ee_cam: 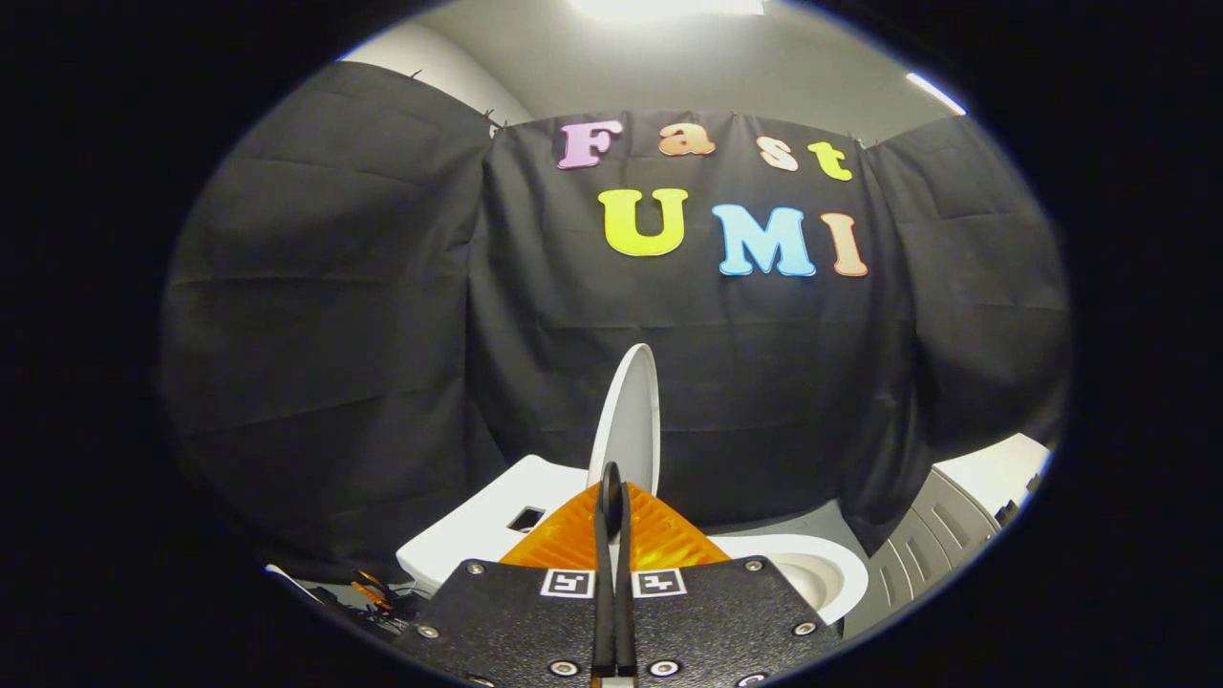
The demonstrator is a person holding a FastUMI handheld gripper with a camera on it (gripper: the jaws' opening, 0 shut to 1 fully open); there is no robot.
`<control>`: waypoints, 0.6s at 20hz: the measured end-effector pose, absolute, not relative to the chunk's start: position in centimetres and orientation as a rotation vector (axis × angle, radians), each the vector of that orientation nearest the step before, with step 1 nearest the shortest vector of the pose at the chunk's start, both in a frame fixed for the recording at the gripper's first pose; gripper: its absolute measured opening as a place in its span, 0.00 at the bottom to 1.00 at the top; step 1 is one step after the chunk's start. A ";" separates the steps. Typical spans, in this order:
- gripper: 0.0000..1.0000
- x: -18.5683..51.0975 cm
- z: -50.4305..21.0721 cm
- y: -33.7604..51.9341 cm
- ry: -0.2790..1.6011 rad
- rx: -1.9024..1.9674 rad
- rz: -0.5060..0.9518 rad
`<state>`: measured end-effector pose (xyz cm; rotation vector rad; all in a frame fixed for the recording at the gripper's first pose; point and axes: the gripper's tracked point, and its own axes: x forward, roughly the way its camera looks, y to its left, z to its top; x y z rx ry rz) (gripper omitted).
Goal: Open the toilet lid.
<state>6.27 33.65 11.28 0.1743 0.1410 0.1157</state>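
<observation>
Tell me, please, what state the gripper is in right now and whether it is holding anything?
Gripper: shut, fingers pressed together with nothing between them; the raised toilet lid stands just beyond the tips, and contact cannot be told.

Grey floor (812, 524) carries toilet (478, 526); cables, perhaps (377, 592).

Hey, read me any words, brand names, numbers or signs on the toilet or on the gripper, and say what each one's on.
Toilet lid, standing upright: no text.
Toilet body: one small dark panel, too small to read.
Gripper, fingers shut together just in front of the lid: two square coded markers, black-and-white patterns, no words or numbers.
</observation>
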 end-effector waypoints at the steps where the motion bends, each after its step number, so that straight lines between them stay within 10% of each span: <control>1: 0.00 6.3 11.4 34.3 0.139 0.171 0.125; 12: 0.00 6.9 11.7 39.7 0.121 0.053 0.207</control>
